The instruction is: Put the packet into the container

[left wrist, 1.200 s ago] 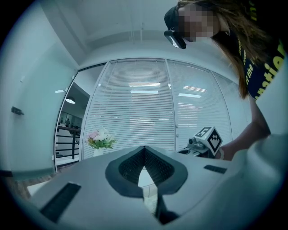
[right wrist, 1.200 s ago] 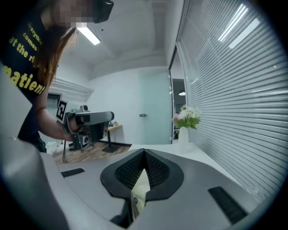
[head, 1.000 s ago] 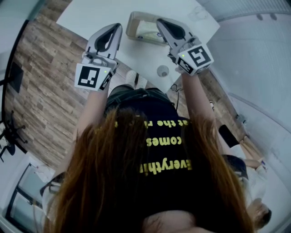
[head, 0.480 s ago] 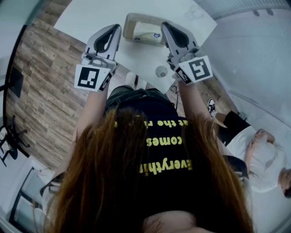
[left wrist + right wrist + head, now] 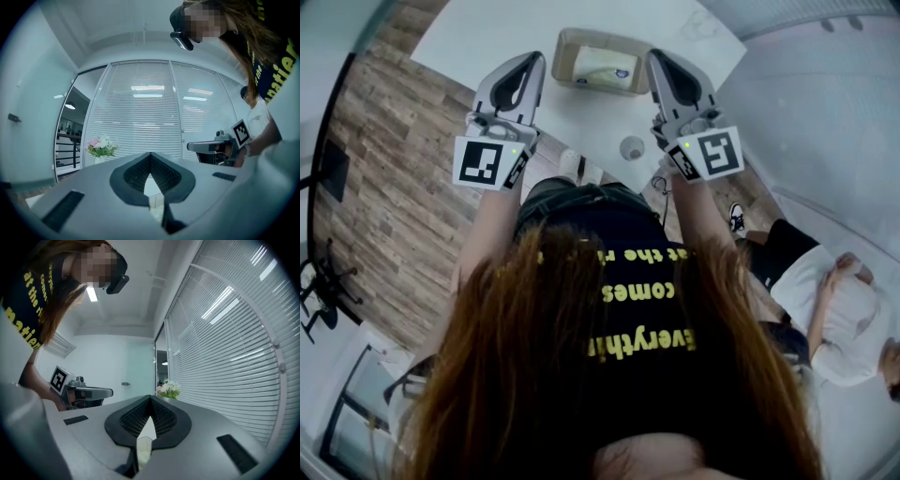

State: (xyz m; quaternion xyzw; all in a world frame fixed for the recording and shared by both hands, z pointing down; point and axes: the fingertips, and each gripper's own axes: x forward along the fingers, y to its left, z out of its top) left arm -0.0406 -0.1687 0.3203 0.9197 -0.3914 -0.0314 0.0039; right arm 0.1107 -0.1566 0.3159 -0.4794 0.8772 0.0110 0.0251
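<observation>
In the head view a beige container (image 5: 565,49) stands on the white table (image 5: 487,28). A pale packet (image 5: 602,66) with a small dark mark lies inside it. My left gripper (image 5: 534,60) hovers just left of the container, jaws shut and empty. At the container's right edge my right gripper (image 5: 657,58) is held up, also shut with nothing in it. In the left gripper view the left gripper (image 5: 150,155) has its dark pads meeting at the tip. The right gripper (image 5: 150,398) in its own view looks the same. Both gripper views point out level across the room, not at the container.
A small round grey object (image 5: 635,147) lies on the table near its front edge. Wood floor (image 5: 384,159) runs to the left. A seated person in white (image 5: 834,319) is at the lower right. Flowers (image 5: 101,145) stand before a wall of window blinds (image 5: 150,108).
My right gripper has drawn back to the right, off the container, uncovering the packet inside. The left gripper has barely moved. A person in white has come into view at the lower right.
</observation>
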